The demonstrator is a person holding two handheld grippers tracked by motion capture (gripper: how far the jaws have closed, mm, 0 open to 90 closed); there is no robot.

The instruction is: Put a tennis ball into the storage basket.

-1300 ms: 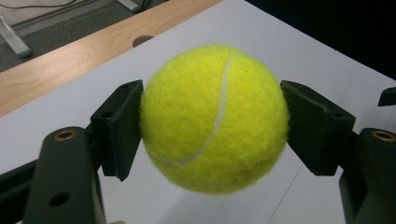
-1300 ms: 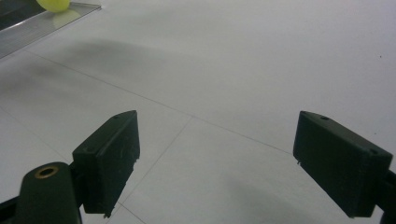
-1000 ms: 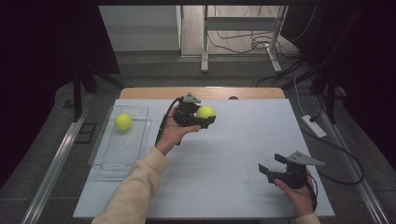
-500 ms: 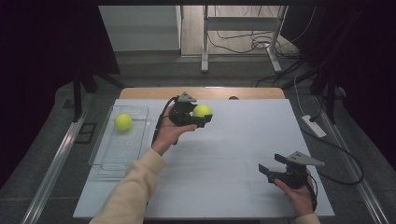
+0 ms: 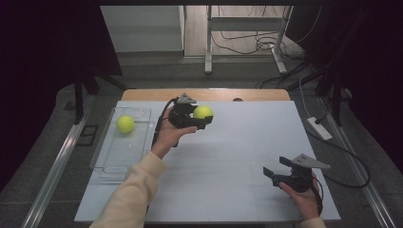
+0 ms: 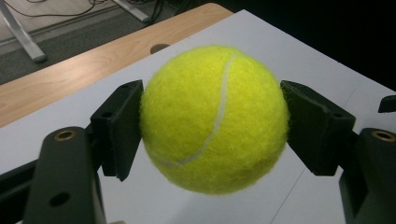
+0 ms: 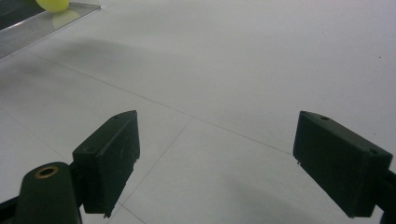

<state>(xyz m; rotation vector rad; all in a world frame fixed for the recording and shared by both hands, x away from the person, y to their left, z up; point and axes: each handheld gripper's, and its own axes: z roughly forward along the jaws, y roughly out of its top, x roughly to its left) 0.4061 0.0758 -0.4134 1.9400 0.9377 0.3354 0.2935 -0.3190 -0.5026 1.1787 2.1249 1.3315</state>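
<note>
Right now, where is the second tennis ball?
In the high view, the second tennis ball lies in the clear tray at the table's left edge, at its far end.

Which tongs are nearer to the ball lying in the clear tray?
Left. The left tongs, holding another ball, are just right of the tray; the right tongs are far across the table.

Fuzzy yellow felt tennis ball (image 6: 212, 119), matt nap, smooth white seam. Black matt plastic left gripper (image 6: 212, 126), brass-looking rivets. Clear glossy plastic tray (image 5: 110, 156) holding a second fuzzy yellow ball (image 5: 125, 124). White matt smooth tabletop (image 5: 228, 156) over a bare wood edge strip (image 5: 256, 94). Cream knit cloth sleeve (image 5: 130, 190).
</note>
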